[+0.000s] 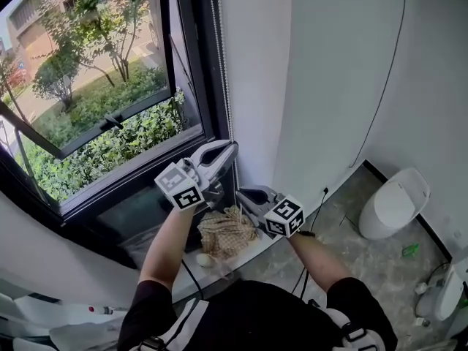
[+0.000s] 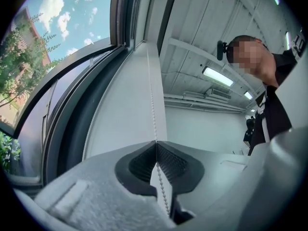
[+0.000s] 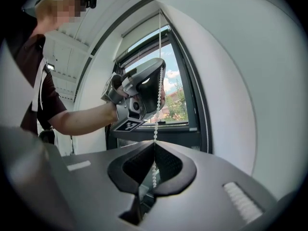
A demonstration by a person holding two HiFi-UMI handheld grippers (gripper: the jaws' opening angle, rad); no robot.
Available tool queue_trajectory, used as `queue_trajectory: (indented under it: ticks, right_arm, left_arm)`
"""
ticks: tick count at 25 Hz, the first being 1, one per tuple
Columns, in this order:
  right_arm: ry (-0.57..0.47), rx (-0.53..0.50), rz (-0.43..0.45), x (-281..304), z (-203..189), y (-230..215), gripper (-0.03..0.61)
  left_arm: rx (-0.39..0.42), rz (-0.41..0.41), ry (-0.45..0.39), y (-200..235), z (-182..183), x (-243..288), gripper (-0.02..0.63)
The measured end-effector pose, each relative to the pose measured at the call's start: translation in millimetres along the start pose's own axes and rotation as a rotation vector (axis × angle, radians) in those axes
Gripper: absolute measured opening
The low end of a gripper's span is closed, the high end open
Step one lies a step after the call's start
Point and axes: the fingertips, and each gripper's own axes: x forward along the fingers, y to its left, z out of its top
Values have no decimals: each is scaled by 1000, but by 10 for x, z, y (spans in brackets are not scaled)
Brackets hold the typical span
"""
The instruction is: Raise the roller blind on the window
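**me:** Along the window frame [image 1: 197, 57], 12 o'clock from me, left gripper [image 1: 232, 146] and right gripper [image 1: 241, 194] just below it are both clamped on the bead chain [image 1: 223, 64].
**reply:** Next?
**me:** Mid hand-over-hand, I reckon: pull down, lower one regrips. White wall [image 1: 329, 64], grey tiled floor [image 1: 365, 262], bin [image 1: 395, 203] at 4 o'clock.

**Plain workroom or office at ground level**

Bounded by bare white walls [image 1: 322, 72] and floored in mottled grey tile [image 1: 351, 247]. Lit from above by long strip lights [image 2: 217, 76] on a white beamed ceiling [image 2: 192, 37]. Fronted at far left by a tall dark-framed window [image 1: 88, 108], looking straight out on a hedge [image 1: 110, 148], trees [image 1: 95, 13] and a brick building [image 1: 33, 2]. Furnished at right with only a white bin [image 1: 395, 203]. Strung with a thin black cable [image 1: 386, 72] down the wall.
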Motion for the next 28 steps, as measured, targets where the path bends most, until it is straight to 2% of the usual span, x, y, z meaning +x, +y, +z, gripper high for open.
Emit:
queue_trajectory:
  ticks: [4,7,9,10,12,20,25,28]
  right_arm:
    - [203,36,-10,23,-725,-3,8]
    - [305,26,14,-39,-1027,66,9]
    - [312,-12,25,-93,-1002,107,21]
    - [293,-21,25,-120,-929,103,63]
    - [223,-24,19,-183,-695,61,96]
    - [-108,-52,-25,-223,695,-10,101]
    - [-216,-127,-15,-104,1346,55,101]
    - [-296,-114,-26,-56,1708,30,101]
  left_arm:
    - [-44,19,108,-3,-735,-157,6]
    - [-108,68,98,27,-1029,-360,6]
    - [-123,103,77,73,-1039,-458,6]
    - [-115,113,77,91,-1021,-482,6]
    - [-91,123,94,111,-994,-500,6]
    - [-88,127,96,85,-941,-509,6]
    - [-91,110,89,10,-956,-517,6]
    - [-92,104,88,-31,-933,-524,6]
